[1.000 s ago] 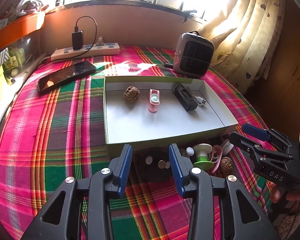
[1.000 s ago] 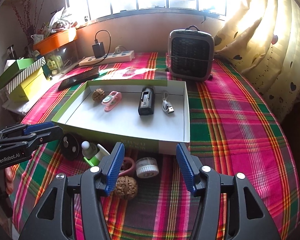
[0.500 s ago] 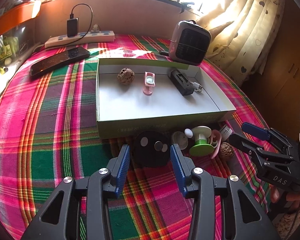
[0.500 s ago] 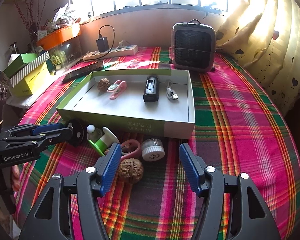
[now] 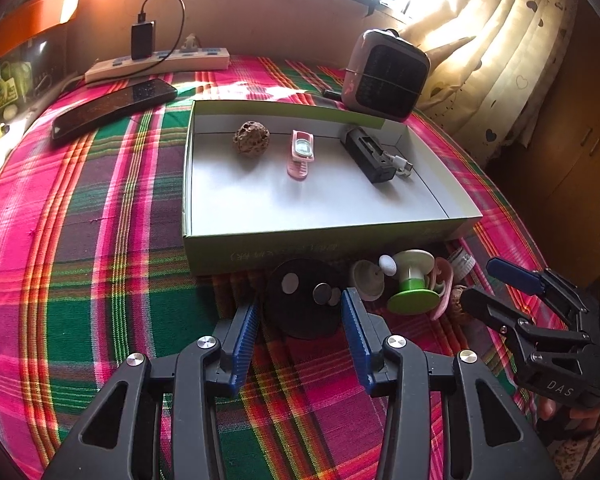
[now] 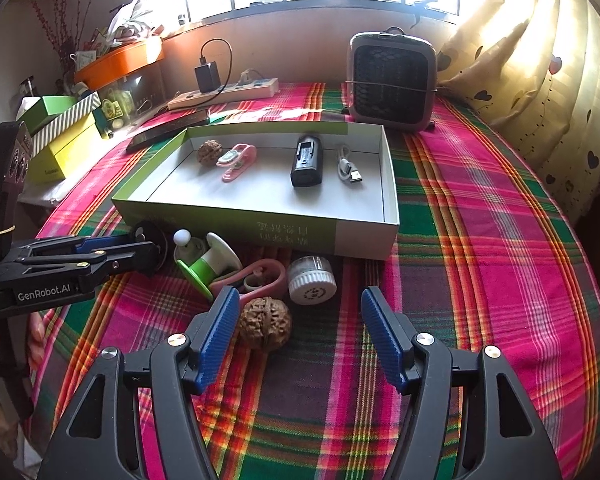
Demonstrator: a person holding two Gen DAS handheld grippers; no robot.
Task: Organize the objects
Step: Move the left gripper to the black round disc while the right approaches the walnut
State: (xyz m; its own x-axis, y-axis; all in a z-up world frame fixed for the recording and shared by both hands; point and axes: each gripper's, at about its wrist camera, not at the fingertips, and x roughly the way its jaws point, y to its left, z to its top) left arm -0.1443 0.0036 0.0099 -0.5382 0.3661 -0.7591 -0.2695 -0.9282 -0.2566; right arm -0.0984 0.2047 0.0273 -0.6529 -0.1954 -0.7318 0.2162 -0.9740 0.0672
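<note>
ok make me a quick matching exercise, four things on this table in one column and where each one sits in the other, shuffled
Things:
1. black battery charger
2. black disc
3. white jar
4. phone

Places:
A. on the cloth left of the box, near the power strip
B. inside the box, beside the USB cable
C. between the open fingers of the left gripper
D. outside the box's front wall, beyond the walnut by the right gripper

Pairs: 1-B, 2-C, 3-D, 4-A
</note>
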